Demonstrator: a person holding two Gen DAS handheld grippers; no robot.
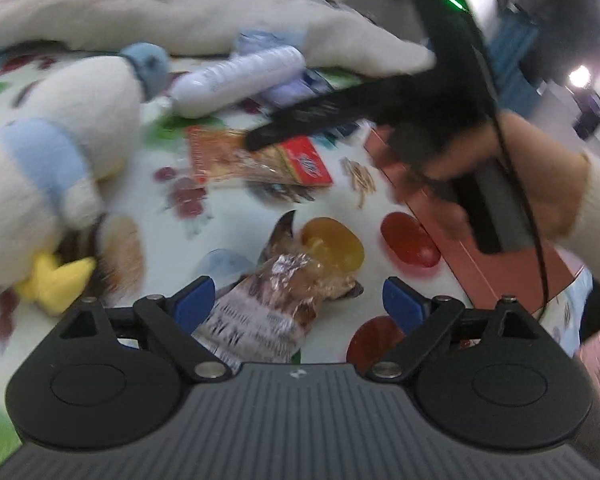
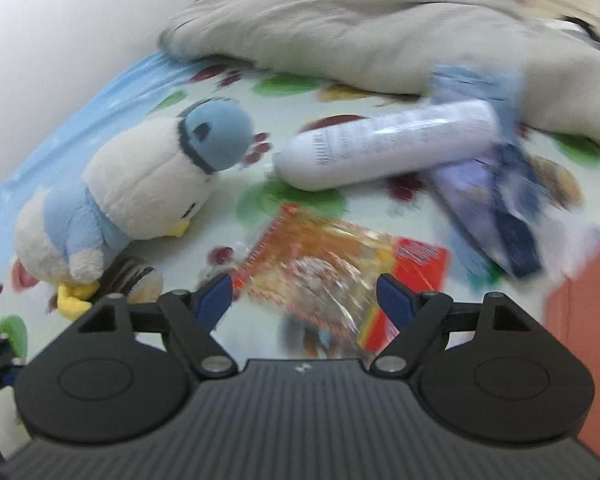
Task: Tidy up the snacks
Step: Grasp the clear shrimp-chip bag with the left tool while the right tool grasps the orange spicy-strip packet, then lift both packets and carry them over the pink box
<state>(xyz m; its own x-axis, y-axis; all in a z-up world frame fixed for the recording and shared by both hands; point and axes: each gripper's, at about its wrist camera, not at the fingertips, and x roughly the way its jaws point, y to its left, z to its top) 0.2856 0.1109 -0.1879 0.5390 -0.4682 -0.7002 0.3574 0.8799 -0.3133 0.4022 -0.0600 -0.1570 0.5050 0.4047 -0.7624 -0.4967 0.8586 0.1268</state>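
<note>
We hold both the left gripper (image 1: 298, 300) and right gripper (image 2: 304, 298) spread, empty; the crinkly orange-red snack packet (image 2: 332, 272), brown foil-wrapped snack (image 1: 276, 304) and white tube-shaped pack (image 2: 384, 144) lie unsorted on the patterned bedsheet (image 2: 140, 92).

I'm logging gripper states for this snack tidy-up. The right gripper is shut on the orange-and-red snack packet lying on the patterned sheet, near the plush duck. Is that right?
Not quite. The right gripper is open, not shut: the right wrist view shows its blue pads apart. The orange-and-red snack packet lies on the patterned sheet, near the plush duck.
</note>
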